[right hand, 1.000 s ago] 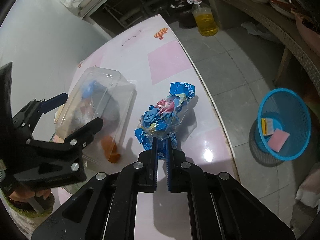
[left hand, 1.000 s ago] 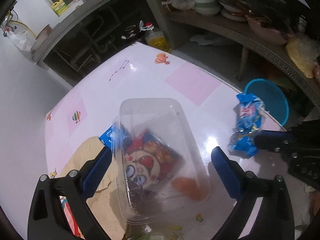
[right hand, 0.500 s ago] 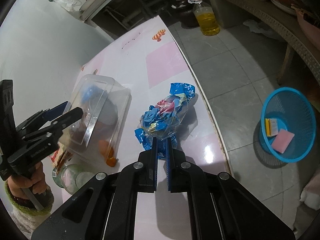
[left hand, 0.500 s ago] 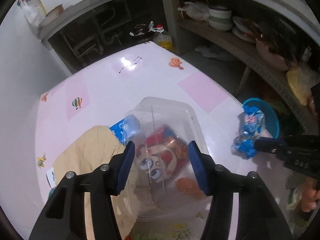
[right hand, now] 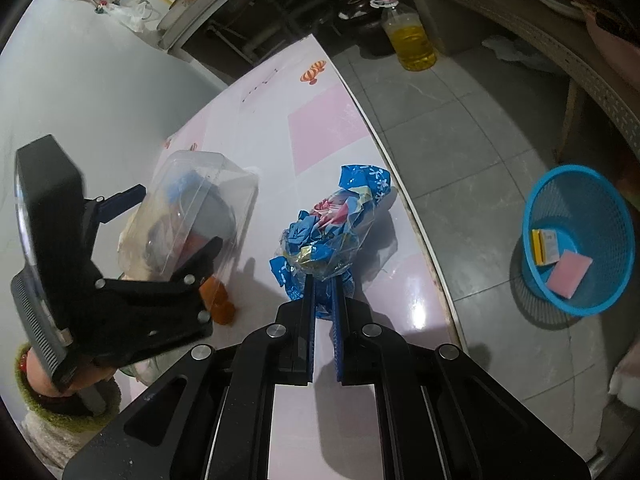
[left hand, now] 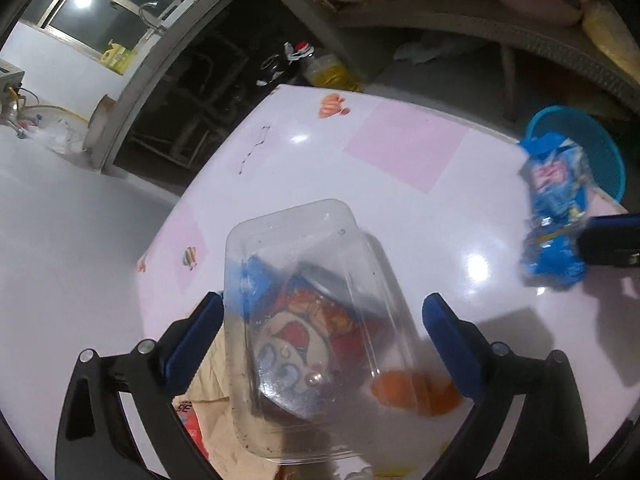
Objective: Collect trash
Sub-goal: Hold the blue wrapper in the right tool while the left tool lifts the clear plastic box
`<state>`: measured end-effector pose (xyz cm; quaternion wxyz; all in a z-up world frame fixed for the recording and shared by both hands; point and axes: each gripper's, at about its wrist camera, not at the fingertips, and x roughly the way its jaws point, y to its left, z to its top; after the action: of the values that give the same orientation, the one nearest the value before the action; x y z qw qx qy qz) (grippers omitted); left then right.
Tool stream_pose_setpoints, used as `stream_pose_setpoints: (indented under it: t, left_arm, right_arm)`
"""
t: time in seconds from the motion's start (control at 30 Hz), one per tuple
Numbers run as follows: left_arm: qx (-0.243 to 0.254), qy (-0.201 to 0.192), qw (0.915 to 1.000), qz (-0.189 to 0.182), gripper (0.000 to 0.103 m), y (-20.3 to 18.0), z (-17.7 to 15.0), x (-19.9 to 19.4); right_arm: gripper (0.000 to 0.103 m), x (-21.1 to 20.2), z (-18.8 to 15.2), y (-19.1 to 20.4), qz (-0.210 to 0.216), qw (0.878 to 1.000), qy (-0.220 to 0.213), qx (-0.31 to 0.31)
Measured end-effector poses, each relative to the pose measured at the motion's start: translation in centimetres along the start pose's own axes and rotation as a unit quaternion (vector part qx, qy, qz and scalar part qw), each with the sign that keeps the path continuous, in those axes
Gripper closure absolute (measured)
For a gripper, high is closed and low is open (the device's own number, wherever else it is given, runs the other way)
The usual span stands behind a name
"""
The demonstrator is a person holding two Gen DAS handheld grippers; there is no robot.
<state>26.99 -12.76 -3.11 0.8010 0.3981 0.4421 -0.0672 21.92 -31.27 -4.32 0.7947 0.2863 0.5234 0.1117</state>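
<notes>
A clear plastic container [left hand: 312, 280] with a cartoon snack wrapper inside lies on the pink and white table [left hand: 400, 152]. My left gripper [left hand: 323, 306] straddles it, its jaws opening wide; the right pad stands clear of the container wall. In the right wrist view the same container [right hand: 200, 200] sits between the left gripper's fingers [right hand: 216, 246]. My right gripper [right hand: 323, 280] is shut on a crumpled blue wrapper bundle [right hand: 332, 232], which rests near the table's right edge. That bundle [left hand: 556, 208] also shows at the right of the left wrist view.
A piece of orange peel [left hand: 412, 392] lies beside the container, and brown paper [left hand: 216, 400] lies under its left side. On the tiled floor stands a blue basket [right hand: 608, 216] with a pink pad and a yellow card. An oil bottle [right hand: 410, 40] stands past the table's far end.
My left gripper narrowed around the clear container half a second ago and now stands wide again, lower and closer to it. The right gripper and its blue bundle have stayed put.
</notes>
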Motion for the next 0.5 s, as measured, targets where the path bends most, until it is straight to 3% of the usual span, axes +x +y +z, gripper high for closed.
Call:
stream_pose_setpoints:
  t: [0.23, 0.43, 0.5]
  left_arm:
    - [-0.019, 0.015, 0.9997, -0.004, 0.006, 1.7, -0.8, 0.5]
    - [-0.05, 0.03, 0.9969, -0.054, 0.006, 2.6, -0.9, 1.6]
    - [-0.07, 0.017, 0.9949, -0.071, 0.012, 3.2, -1.1, 1.3]
  right_arm:
    - [0.096, 0.1, 0.0, 0.6, 0.004, 1.0, -0.002, -0.005]
    - [0.095, 0.0, -0.3, 1.1, 0.003, 1.0, -0.001, -0.009]
    - [0.095, 0.0, -0.3, 1.2, 0.0, 1.0, -0.002, -0.01]
